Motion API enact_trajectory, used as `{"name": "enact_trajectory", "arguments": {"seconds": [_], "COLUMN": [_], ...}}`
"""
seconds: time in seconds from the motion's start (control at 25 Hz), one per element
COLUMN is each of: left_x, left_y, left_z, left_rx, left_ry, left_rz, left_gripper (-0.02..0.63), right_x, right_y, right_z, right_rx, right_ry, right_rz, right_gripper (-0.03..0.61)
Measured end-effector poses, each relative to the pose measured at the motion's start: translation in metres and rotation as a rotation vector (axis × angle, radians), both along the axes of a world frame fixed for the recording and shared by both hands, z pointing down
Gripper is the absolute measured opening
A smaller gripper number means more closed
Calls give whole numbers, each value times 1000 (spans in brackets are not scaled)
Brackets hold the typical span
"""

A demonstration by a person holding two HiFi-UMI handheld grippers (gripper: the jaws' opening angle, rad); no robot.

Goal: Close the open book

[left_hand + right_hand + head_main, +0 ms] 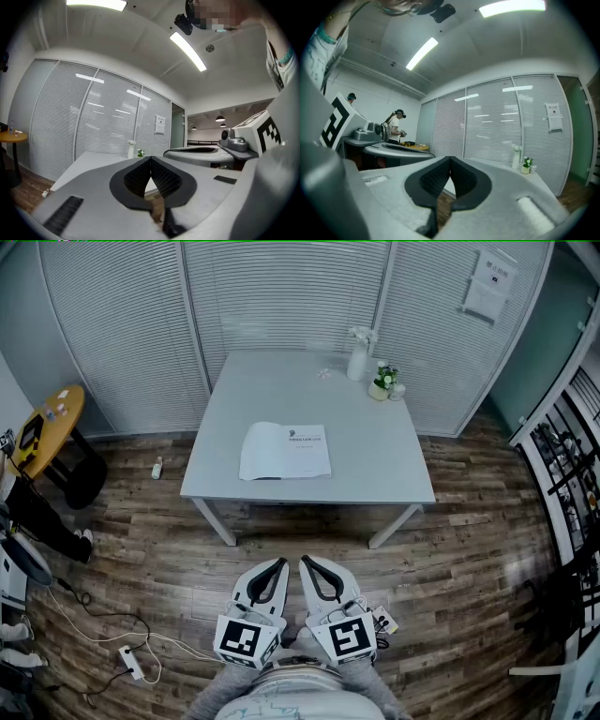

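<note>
Clenched empty, left hand-held gripper [279, 564] and right hand-held gripper [307, 562] sit far from the open book [285, 451], likely light and floppy: lift one outer edge.

Left gripper [278, 565] and right gripper [307, 564], side by side at the frame's lower centre, held level; both jaw pairs closed tip to tip, empty.
</note>
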State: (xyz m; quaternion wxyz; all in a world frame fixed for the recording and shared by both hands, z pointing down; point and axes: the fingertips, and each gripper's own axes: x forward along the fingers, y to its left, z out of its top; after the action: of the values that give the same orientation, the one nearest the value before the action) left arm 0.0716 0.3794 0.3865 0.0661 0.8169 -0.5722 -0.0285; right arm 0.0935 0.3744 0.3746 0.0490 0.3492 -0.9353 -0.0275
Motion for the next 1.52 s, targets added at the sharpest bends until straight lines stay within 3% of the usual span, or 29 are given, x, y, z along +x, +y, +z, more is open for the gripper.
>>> {"name": "enact_trajectory", "arguments": {"seconds": [0.2,0.84,1.12,1.52], "left_x": [10,41,37,8], "left_y": [7,7,-18,-87], "left_z": [-1,4,11,14], "left_rx": [8,-11,-16,-17], "left_ry": [20,57,52,64], "left_rz": [-6,-27,8,89], "left_gripper": [-2,-2,-2,-2], "right_x": [21,46,44,8], "right_y": [0,2,-23,-84], "right_z": [2,19,19,18], "right_rx": [14,-12,5,-28], "right_ry": [-28,-6,-17,-5], "right_rz": [36,-41,-2,55], "right_gripper": [2,2,2,2]}}
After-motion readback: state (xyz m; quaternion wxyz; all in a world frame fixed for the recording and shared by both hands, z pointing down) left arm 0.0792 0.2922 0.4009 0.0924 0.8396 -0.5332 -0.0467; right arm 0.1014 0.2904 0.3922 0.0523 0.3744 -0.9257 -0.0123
